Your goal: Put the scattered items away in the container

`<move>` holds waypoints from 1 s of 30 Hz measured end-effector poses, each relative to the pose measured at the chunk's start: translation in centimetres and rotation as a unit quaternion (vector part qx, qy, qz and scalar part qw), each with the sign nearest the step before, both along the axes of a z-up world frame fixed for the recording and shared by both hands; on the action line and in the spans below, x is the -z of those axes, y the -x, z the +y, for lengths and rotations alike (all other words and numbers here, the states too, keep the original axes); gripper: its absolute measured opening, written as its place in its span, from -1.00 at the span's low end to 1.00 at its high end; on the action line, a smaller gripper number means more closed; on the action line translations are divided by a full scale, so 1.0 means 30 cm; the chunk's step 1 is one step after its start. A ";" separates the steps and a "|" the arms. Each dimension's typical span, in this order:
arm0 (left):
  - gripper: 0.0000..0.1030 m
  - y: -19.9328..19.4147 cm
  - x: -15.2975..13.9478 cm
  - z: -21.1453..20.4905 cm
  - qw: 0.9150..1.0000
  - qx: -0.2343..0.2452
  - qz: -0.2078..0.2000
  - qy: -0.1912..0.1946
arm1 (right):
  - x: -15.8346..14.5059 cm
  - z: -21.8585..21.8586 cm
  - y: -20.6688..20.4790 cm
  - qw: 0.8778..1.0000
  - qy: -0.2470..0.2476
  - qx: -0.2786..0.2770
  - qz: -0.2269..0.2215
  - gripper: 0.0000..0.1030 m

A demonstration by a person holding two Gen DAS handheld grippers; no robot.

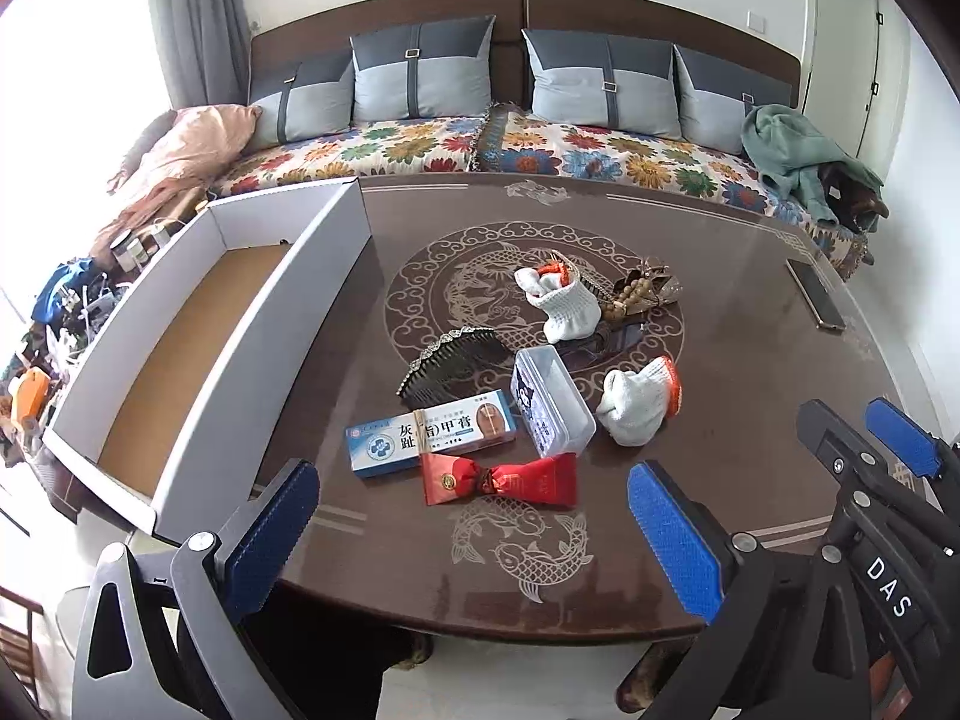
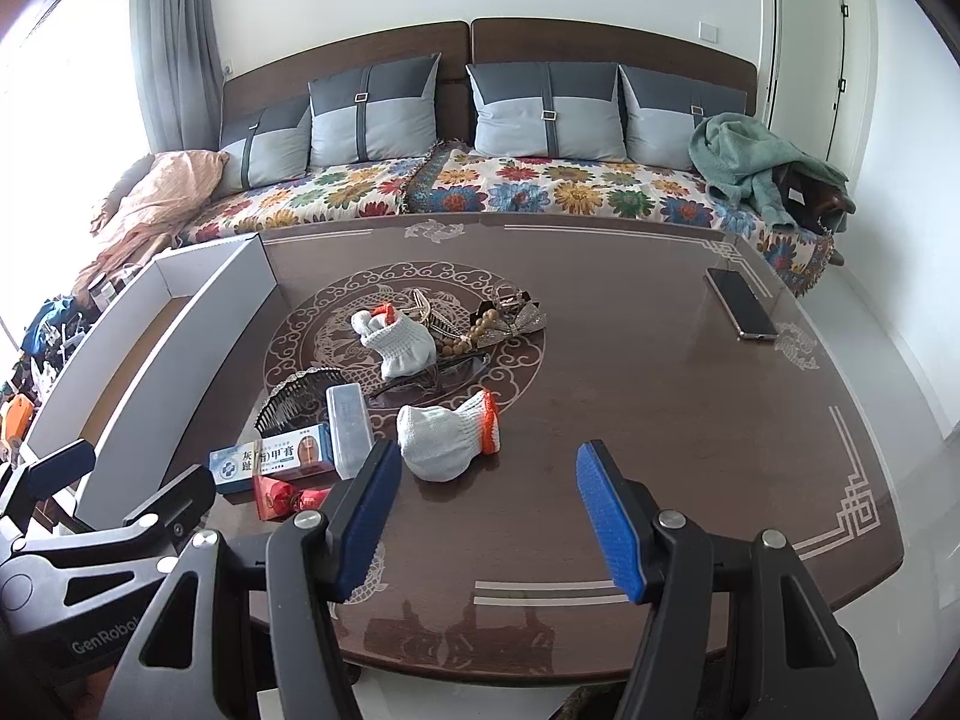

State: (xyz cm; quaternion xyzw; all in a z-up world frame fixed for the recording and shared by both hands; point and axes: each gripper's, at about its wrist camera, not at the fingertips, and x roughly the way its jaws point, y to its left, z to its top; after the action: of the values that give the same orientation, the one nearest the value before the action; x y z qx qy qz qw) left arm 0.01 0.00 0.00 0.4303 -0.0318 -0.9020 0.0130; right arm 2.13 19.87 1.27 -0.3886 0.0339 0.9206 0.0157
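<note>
Cardboard box (image 1: 198,354) along the table's (image 1: 690,420) left edge, comb (image 1: 450,360) behind medicine carton (image 1: 429,435), plastic case (image 1: 552,399) right of both, glove (image 1: 639,399) further right, phone (image 1: 815,294) far right, sofa (image 1: 420,150) behind table.

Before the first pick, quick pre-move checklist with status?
1. Left hand-held gripper open, holding nothing: ok.
2. Right hand-held gripper open, holding nothing: ok.
3. White cardboard box open on top, with room inside: ok.
4. Near items free to grasp: red packet lies bare; ointment box rests partly against the comb: ok.
5. Far pile untangled: glove, beads and clips overlap: not ok.
6. Phone part of the tidy-up: cannot tell.
</note>
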 end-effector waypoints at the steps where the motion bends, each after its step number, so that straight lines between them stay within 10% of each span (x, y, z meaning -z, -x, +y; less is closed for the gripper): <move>1: 1.00 -0.003 0.001 0.000 1.000 -0.002 0.000 -0.001 | 0.002 0.004 0.001 1.000 0.001 -0.001 -0.002 0.20; 16: 1.00 -0.064 0.104 -0.096 0.998 -0.015 -0.038 -0.048 | 0.029 -0.080 -0.109 0.998 -0.056 -0.003 0.036 0.20; 30: 1.00 -0.146 0.119 -0.091 0.999 0.007 -0.014 -0.038 | 0.079 -0.056 -0.156 0.999 0.001 -0.008 0.035 0.20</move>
State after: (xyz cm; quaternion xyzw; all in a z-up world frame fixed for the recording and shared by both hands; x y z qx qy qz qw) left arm 4.38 -2.72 -3.59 0.4432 -0.0011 -0.8963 -0.0103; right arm 6.81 18.19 -1.10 -0.3563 0.0320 0.9338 0.0067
